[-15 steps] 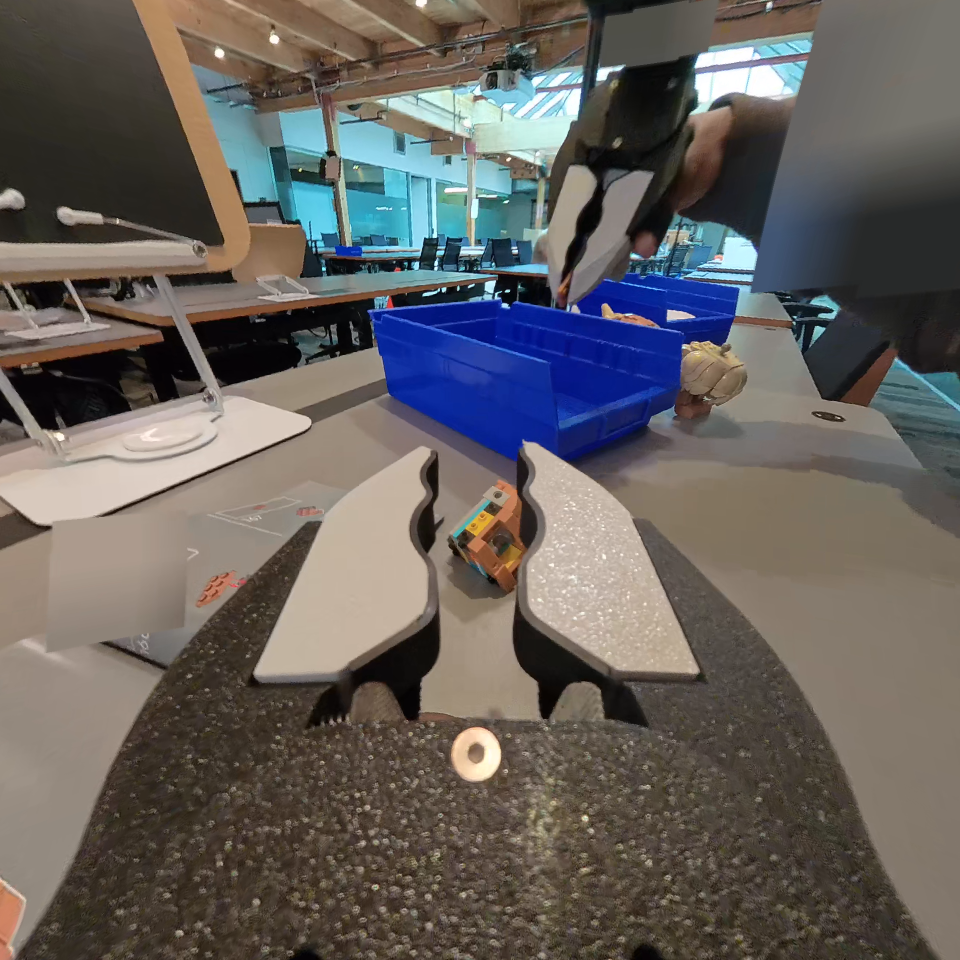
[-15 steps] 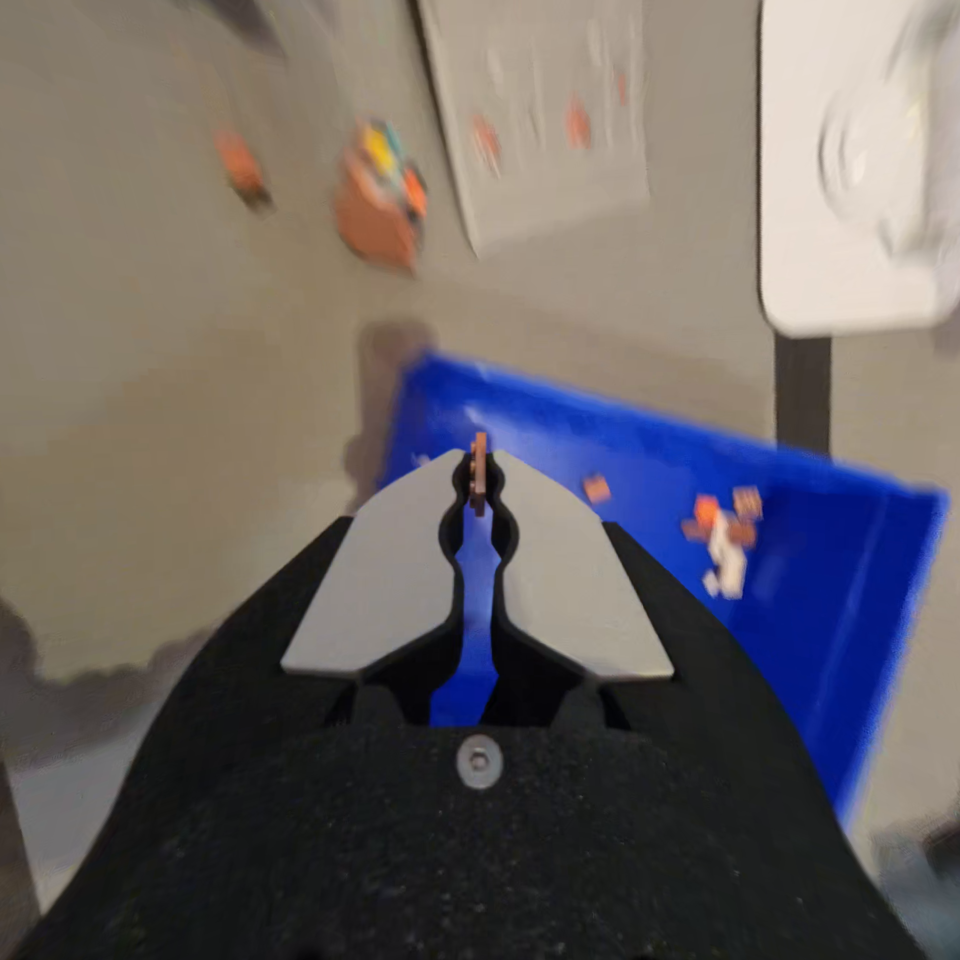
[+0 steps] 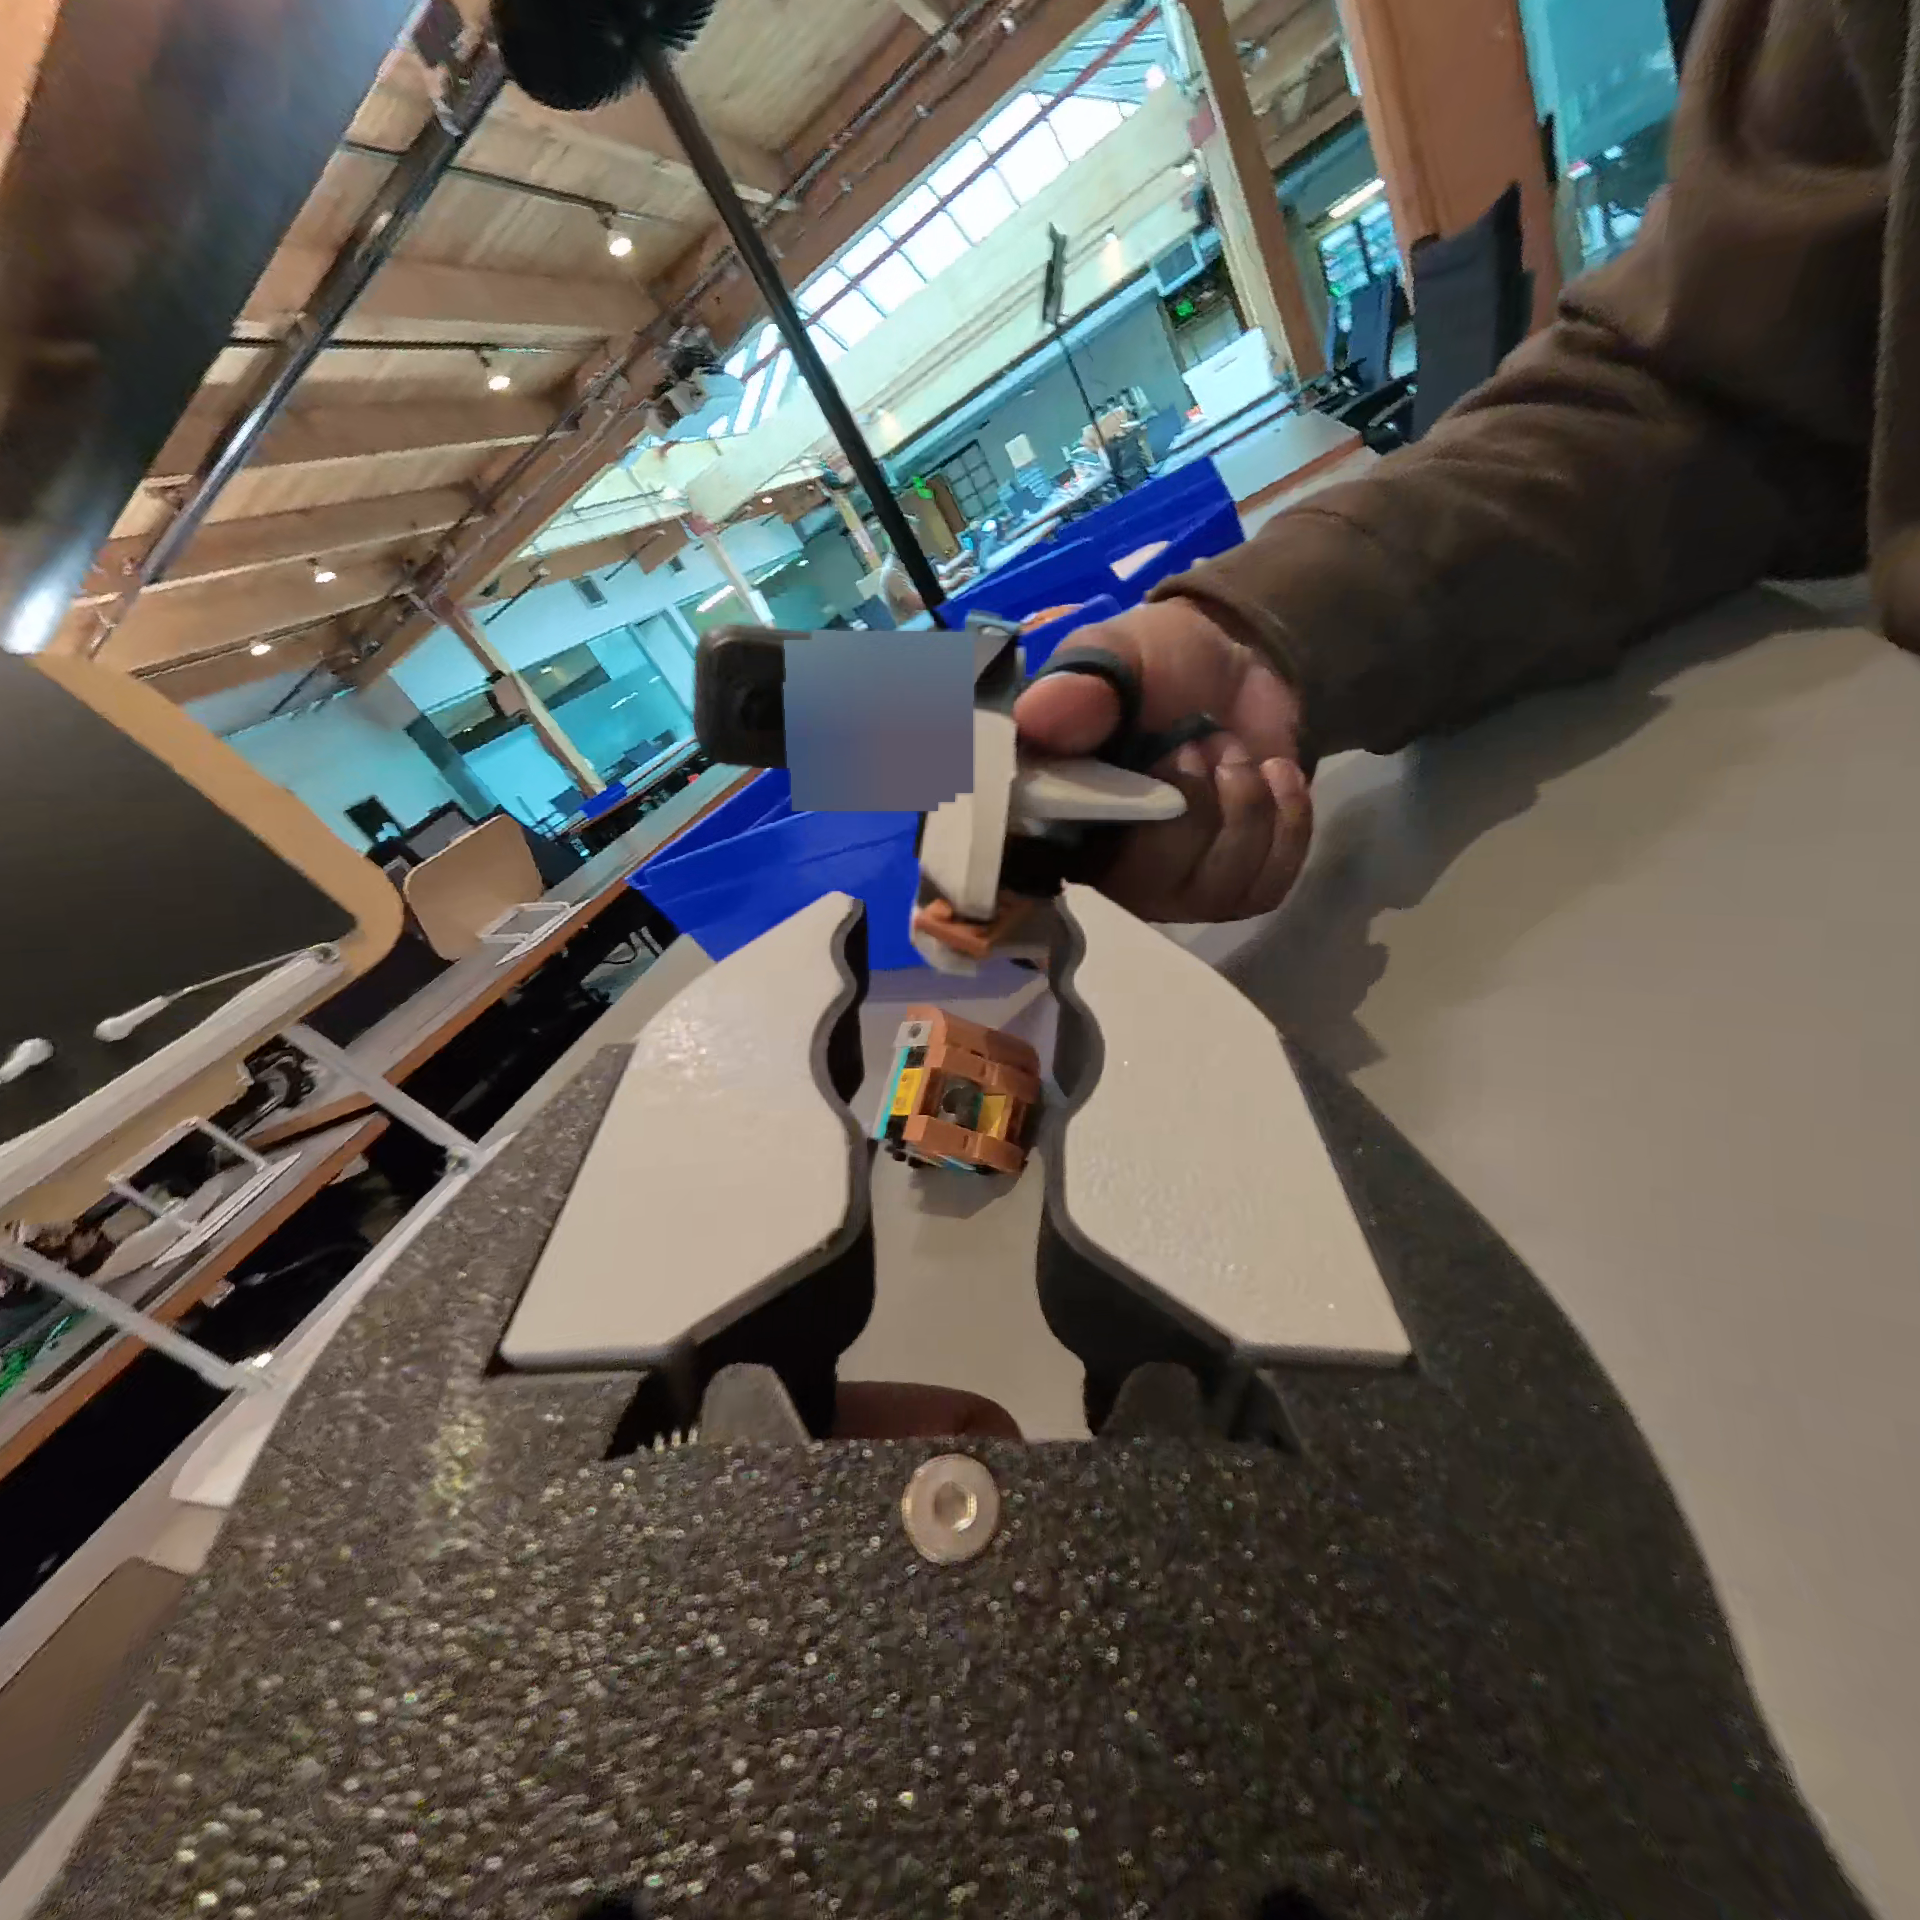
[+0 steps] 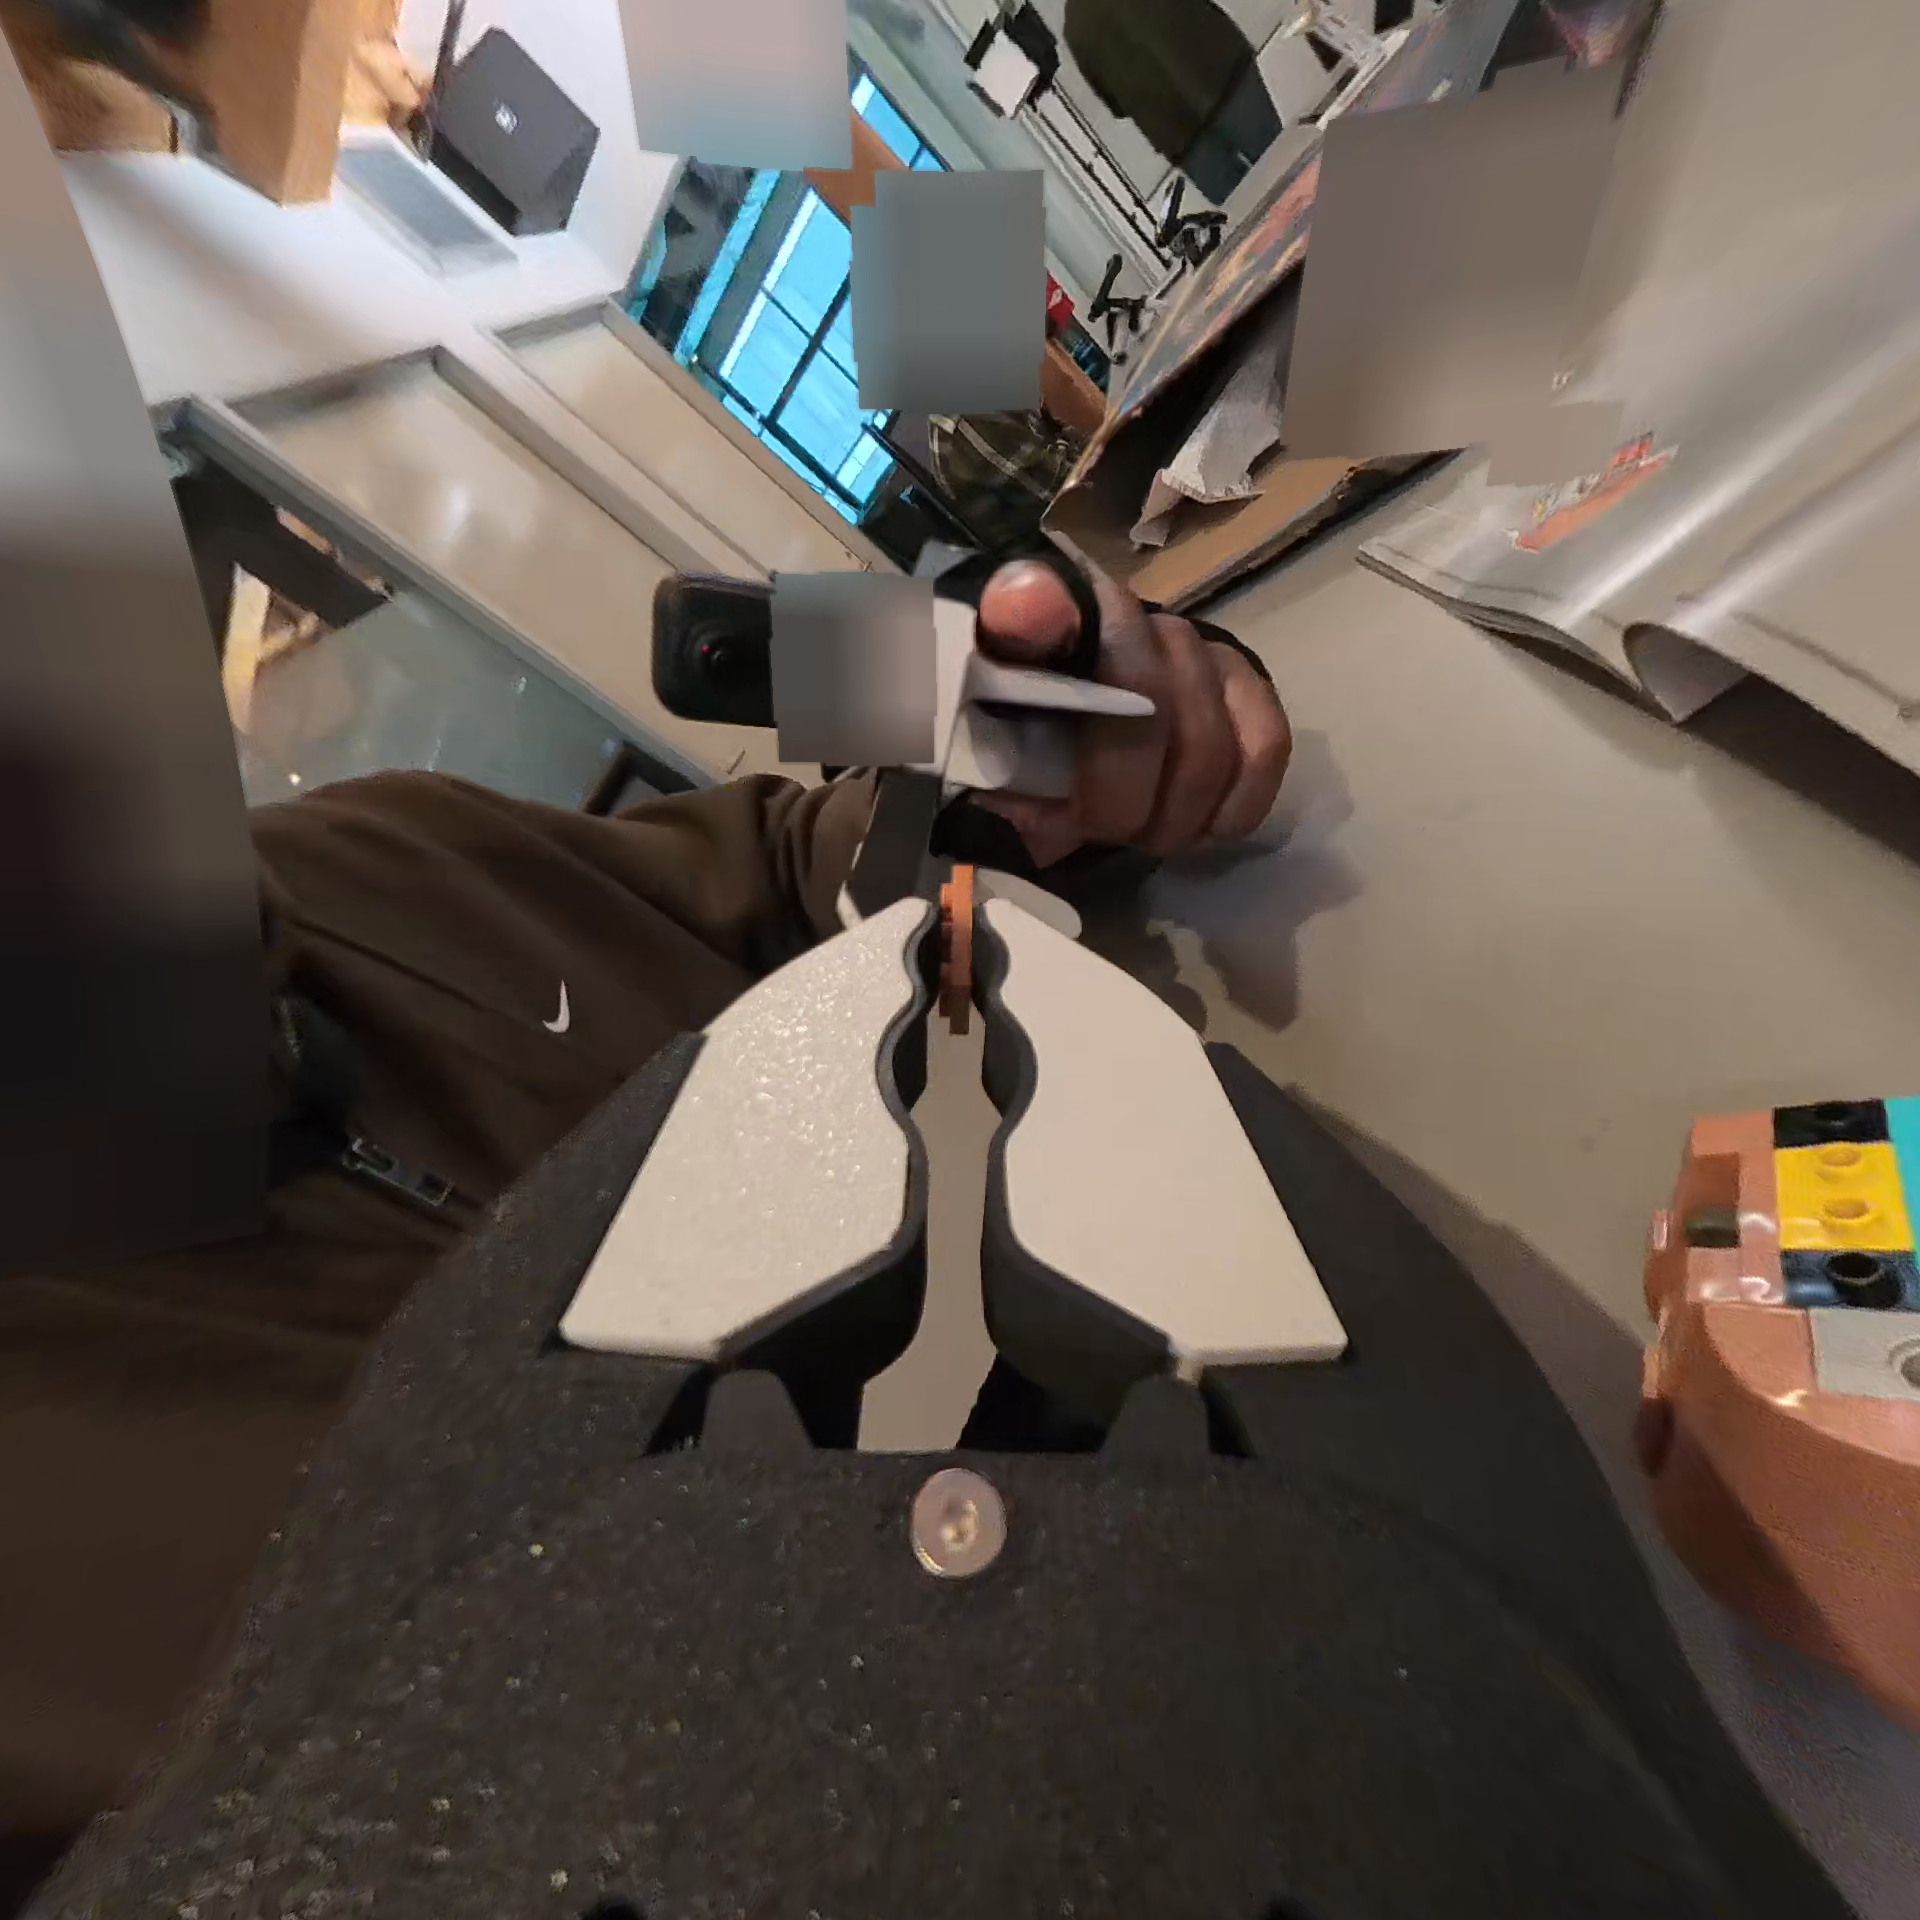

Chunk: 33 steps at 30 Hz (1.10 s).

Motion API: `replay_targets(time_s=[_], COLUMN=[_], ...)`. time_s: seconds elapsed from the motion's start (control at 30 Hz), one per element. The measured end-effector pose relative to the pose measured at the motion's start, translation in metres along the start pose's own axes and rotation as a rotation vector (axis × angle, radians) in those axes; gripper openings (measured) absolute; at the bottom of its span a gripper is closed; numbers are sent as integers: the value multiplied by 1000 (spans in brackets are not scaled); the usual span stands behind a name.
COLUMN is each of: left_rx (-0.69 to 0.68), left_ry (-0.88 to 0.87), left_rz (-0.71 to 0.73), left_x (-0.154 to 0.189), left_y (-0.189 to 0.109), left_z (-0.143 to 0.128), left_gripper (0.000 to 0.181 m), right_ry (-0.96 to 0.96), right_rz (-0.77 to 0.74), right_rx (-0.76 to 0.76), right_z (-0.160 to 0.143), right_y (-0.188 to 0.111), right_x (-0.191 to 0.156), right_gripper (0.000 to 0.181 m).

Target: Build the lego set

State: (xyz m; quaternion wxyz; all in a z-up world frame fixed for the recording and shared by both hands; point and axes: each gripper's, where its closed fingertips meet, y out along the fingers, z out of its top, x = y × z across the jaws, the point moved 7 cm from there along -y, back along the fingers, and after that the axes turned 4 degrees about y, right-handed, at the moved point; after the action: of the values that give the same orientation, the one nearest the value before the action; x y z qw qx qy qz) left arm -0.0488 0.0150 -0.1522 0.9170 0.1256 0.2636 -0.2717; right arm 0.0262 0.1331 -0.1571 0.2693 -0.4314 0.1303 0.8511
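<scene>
The brown lego model point(image 3: 961, 1103) sits on the grey table point(image 3: 1558, 1039) between the spread fingers of the left gripper point(image 3: 956, 1023); just beyond it, the right gripper point(image 4: 954, 961) pinches an orange plate point(image 4: 956, 951). Best to clamp the model, then press the plate down square.

Grey table point(image 3: 1621, 1039): lego build point(image 3: 956, 1103), perhaps resting.

Both views are bright and mostly sharp, lit by ceiling spotlights point(image 3: 619, 245) and daylight from skylights point(image 3: 914, 239). Soft shadows fall on the bench point(image 3: 1621, 935). Fisheye bending warps the edges; the right wrist view's left edge is smeared.
</scene>
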Motion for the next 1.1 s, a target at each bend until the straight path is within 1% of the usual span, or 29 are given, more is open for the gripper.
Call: replay_targets(time_s=[0.13,0.23,0.3,0.43,0.47,0.5,0.53,0.6,0.63,0.7,0.73,0.77,0.8,0.93,1.1], left_rx=[-39,-46,-47,-46,-43,-26,-22,-35,-44,-76,-94,-112,-126,-170,-174], left_ry=[84,113,124,148,133,108,82,45,23,-11,-21,-30,-40,-65,-114], left_rz=[-72,-86,-104,-109,-122,-134,-129,-110,-106,-93,-92,-95,-102,-143,-145], left_x=[13,16,18,20,20,20,18,13,11,5,4,2,2,2,-1], left_y=[6,7,7,8,8,7,7,6,5,5,4,4,5,7,8], left_z=[-2,-1,-1,1,2,3,3,1,-1,-7,-10,-13,-16,-25,-28], left_gripper=[30,29,22,17,17,17,17,17,17,17,17,17,17,17,17], right_ry=[21,9,2,-11,-29,-59,-101,-232,-331,-515,-562,-583,-588,-584,-603], right_rz=[30,53,60,67,41,0,-34,-129,-217,-396,-464,-497,-507,-533,-594], right_rx=[-55,-91,-111,-114,-117,-123,-135,-179,-220,-340,-410,-465,-496,-530,-599], right_z=[-10,-14,-17,-19,-20,-20,-20,-19,-19,-23,-27,-31,-34,-39,-48], right_y=[9,12,13,12,11,9,6,-4,-10,-22,-27,-30,-31,-27,-19], right_x=[-3,-8,-10,-10,-10,-9,-9,-11,-9,-1,4,8,11,22,32], right_gripper=[5,5,5,5,7,20,29,34,34,35,35,37,37,34,29])
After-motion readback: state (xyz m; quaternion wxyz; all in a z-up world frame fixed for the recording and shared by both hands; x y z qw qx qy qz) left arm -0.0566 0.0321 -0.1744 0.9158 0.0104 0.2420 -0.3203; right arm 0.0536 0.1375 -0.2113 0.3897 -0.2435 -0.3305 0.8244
